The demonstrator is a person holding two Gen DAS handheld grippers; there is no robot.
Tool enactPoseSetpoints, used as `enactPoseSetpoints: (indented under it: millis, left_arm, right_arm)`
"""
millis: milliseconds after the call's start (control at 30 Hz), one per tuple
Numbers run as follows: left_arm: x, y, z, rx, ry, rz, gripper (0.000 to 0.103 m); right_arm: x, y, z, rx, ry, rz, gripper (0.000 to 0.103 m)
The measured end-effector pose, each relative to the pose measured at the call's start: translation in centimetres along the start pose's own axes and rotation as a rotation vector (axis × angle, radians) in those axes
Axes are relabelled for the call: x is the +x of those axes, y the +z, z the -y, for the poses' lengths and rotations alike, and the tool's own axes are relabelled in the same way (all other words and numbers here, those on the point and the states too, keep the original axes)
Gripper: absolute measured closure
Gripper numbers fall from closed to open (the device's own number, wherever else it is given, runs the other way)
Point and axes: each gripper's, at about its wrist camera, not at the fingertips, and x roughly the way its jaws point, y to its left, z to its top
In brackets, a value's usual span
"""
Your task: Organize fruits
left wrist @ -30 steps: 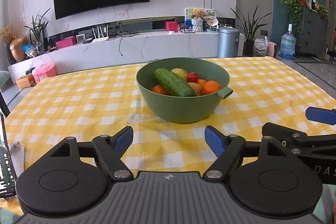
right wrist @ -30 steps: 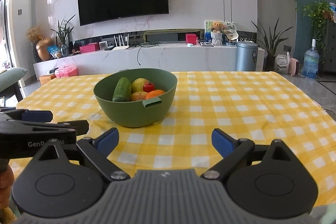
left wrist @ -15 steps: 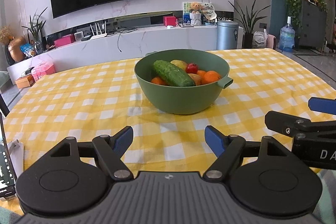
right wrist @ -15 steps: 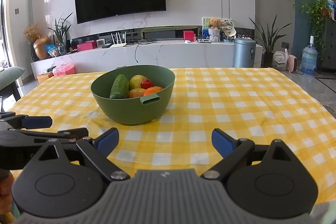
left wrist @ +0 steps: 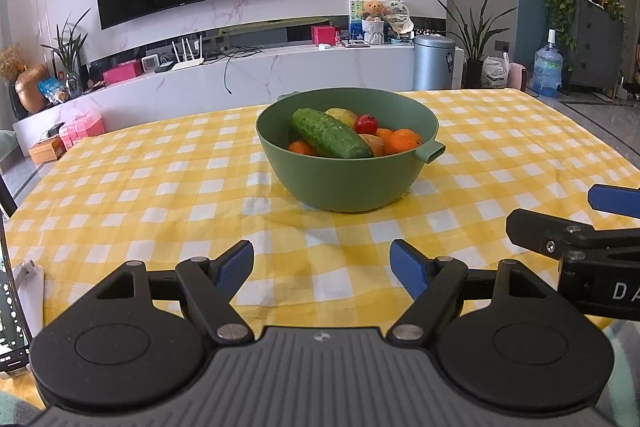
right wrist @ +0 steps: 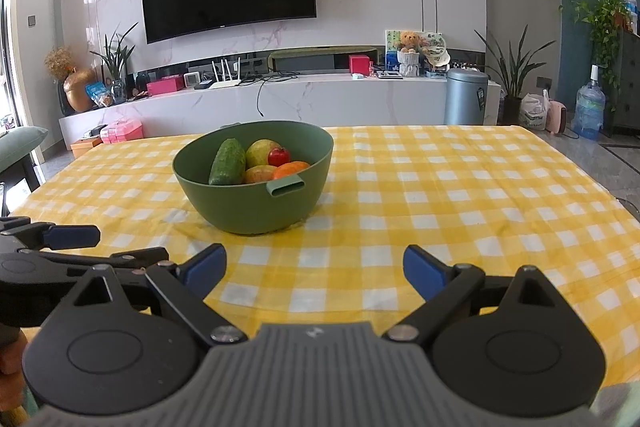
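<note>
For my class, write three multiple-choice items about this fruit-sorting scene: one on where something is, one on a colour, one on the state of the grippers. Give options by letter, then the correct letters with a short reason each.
1. Where does the cucumber lie?
A. On the tablecloth beside the bowl
B. Inside the green bowl, on top of the other produce
C. Between the left gripper's fingers

2. What colour is the small round fruit behind the cucumber, the tomato-like fruit?
A. Red
B. Purple
C. White

3. How do the left gripper and the right gripper stand?
A. Both shut on fruit
B. Left shut, right open
C. Both open and holding nothing

Answers:
1. B, since the cucumber rests across the oranges within the bowl's rim.
2. A, as it shows bright red in both views.
3. C, because each pair of blue pads stands wide apart with only the checked tablecloth seen between them.
</note>
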Motion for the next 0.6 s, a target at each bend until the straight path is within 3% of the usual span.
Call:
enactPoseSetpoints:
  millis: [600]
  left_arm:
    - [-0.01,0.0,0.06,-0.004,-0.007,-0.002,0.012]
  right_arm:
    - [0.18,-0.16,0.01,-0.002,0.0,-0.004,0.011]
